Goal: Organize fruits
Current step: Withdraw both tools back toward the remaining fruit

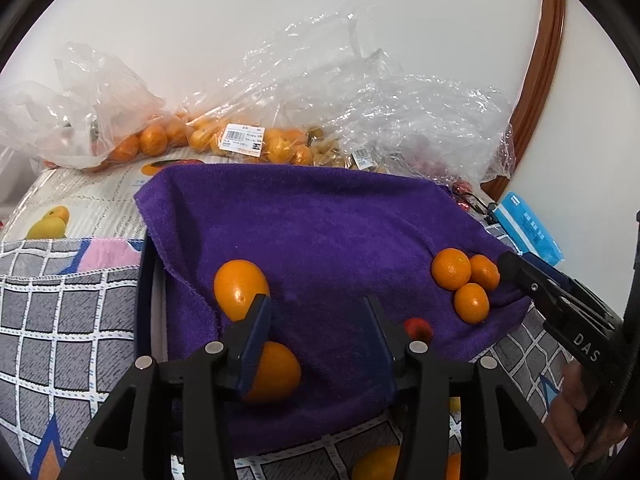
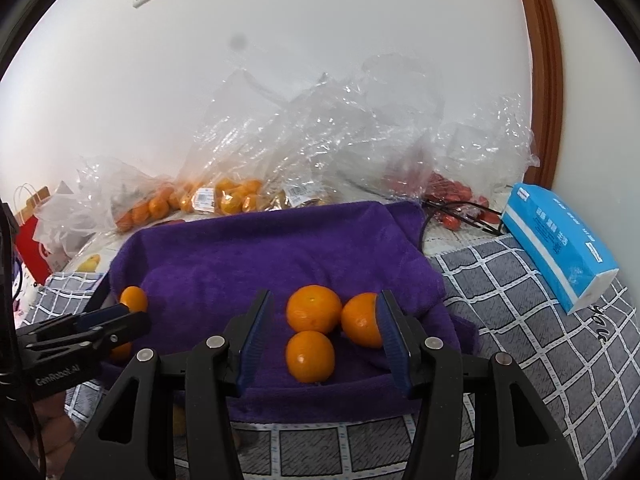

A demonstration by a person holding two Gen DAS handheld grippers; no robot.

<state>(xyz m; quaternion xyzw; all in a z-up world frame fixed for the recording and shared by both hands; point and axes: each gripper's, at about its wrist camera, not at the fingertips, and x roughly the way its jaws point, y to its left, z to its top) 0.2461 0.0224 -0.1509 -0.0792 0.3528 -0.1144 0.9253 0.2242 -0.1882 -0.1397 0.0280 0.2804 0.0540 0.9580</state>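
sorting halfway. three mandarins (image 2: 311, 309) grouping mid-frame on purple towel (image 2: 280, 248), two oranges (image 1: 241, 289) lower left. my right gripper (image 2: 322, 336) and left gripper (image 1: 318, 340) hovering part-open, gripping nothing. bagged fruit (image 1: 160, 140) waiting upper left.

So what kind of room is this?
Probably a home, not a shop: shopping bags of fruit against a wall, a tissue pack, and a purple towel spread over a checked cloth.

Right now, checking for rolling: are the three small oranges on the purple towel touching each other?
Touching. The right wrist view shows the three small oranges pressed together in a cluster on the purple towel.
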